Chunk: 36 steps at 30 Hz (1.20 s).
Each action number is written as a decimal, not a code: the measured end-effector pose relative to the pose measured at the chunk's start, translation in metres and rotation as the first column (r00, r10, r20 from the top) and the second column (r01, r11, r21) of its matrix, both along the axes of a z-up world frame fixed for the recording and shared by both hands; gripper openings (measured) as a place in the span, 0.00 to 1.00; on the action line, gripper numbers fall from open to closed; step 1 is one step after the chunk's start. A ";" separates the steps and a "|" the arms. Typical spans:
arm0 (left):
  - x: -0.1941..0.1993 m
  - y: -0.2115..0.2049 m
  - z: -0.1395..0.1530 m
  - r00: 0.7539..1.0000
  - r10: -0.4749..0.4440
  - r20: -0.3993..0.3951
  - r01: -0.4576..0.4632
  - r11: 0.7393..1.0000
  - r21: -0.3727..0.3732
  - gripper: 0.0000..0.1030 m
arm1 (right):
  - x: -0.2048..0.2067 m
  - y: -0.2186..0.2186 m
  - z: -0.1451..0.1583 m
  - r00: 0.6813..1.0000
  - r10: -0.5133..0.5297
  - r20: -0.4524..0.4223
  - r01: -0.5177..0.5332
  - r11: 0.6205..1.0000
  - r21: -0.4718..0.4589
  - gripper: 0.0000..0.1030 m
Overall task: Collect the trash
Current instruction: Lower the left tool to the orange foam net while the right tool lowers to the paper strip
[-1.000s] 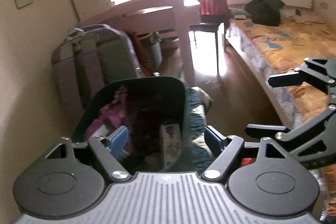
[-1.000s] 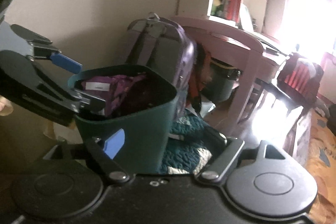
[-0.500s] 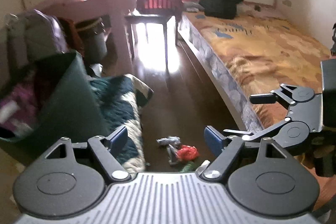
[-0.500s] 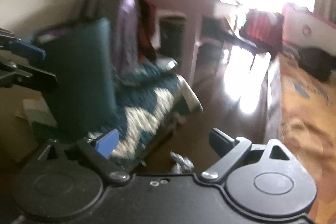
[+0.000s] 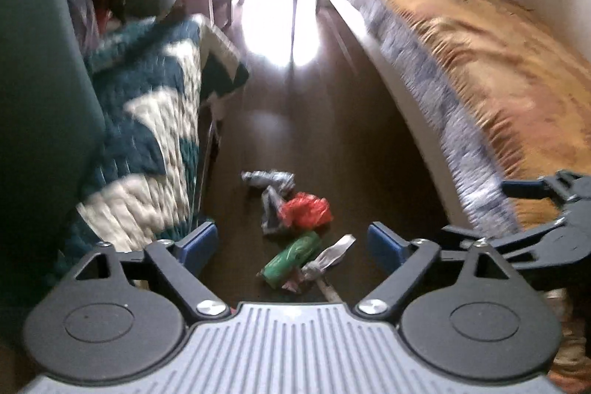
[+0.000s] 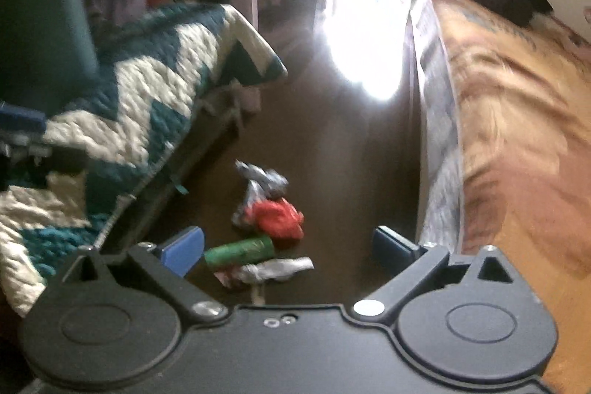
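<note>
Left wrist view: we see the left hand-held gripper with its two blue-padded fingers spread wide and nothing between them, aimed down at a dark wooden floor. On the floor, ahead of and between the fingers, we count five pieces of litter in one loose cluster: a crumpled silver-grey wrapper farthest off, a grey plastic scrap touching a crumpled red plastic bag, a green cylindrical packet nearer, and a twisted white-grey wrapper just beside it. None touches the fingers. The right hand-held gripper enters at the right edge, jaws apart and empty.

Right wrist view: we see the same cluster, the red bag and green packet lying between the parted blue pads, closer to the left one.

One dark green plastic bin stands at far left, against a teal-and-cream zigzag quilt. One bed with an orange patterned cover runs along the right.
</note>
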<state>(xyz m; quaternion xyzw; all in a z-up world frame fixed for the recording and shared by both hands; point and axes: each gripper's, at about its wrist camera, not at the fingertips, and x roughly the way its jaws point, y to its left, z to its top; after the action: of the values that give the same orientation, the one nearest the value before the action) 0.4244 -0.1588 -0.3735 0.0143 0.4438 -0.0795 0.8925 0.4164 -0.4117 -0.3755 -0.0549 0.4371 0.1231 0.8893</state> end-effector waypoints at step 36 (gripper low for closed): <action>-0.007 0.042 -0.354 0.856 0.388 -0.341 -0.295 0.909 0.294 0.89 | 0.051 0.064 -0.315 0.926 0.032 -0.377 -0.056 0.997 -0.052 0.76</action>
<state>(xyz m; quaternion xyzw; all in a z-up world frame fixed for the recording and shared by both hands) 0.4176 -0.1165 -0.7276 0.0222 0.6148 0.1320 0.7772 0.4678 -0.3472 -0.6906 -0.0678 0.6016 0.1377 0.7839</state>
